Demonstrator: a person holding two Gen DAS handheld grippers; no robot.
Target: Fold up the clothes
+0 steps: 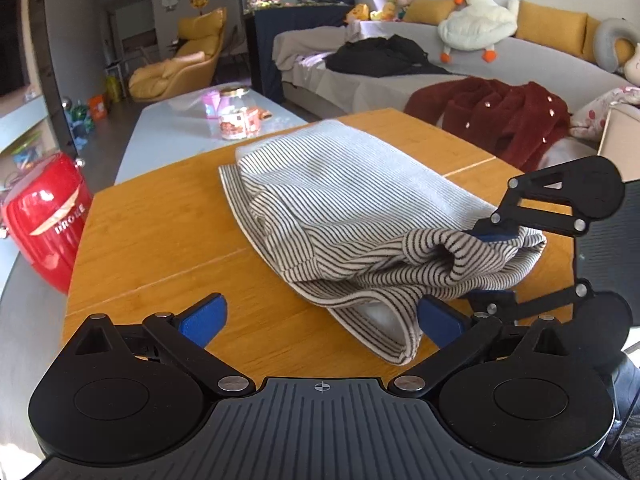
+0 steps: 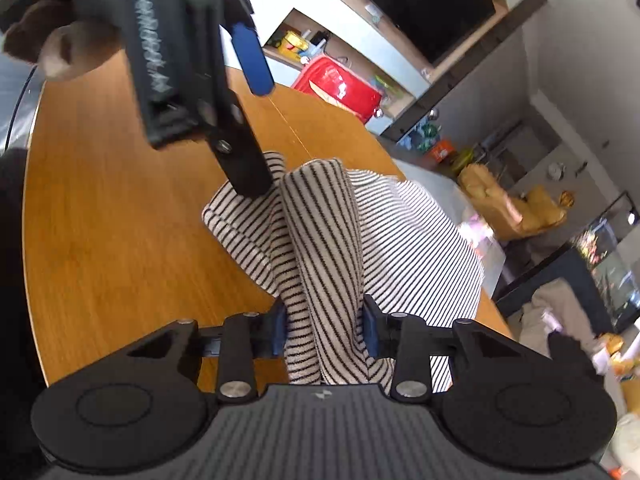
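A black-and-white striped garment lies folded in layers on the wooden table. My left gripper is open wide at the garment's near end, its right blue pad beside the hem opening and its left pad over bare wood. My right gripper comes in from the right and is shut on the garment's thick rolled fold. In the right wrist view a raised ridge of the striped garment is pinched between the right gripper's pads. There the left gripper is held by a hand, one finger touching the cloth.
A red retro-style case stands off the table's left edge. Beyond it, a white coffee table carries a jar. A dark red fluffy coat and a black garment lie on the grey sofa behind.
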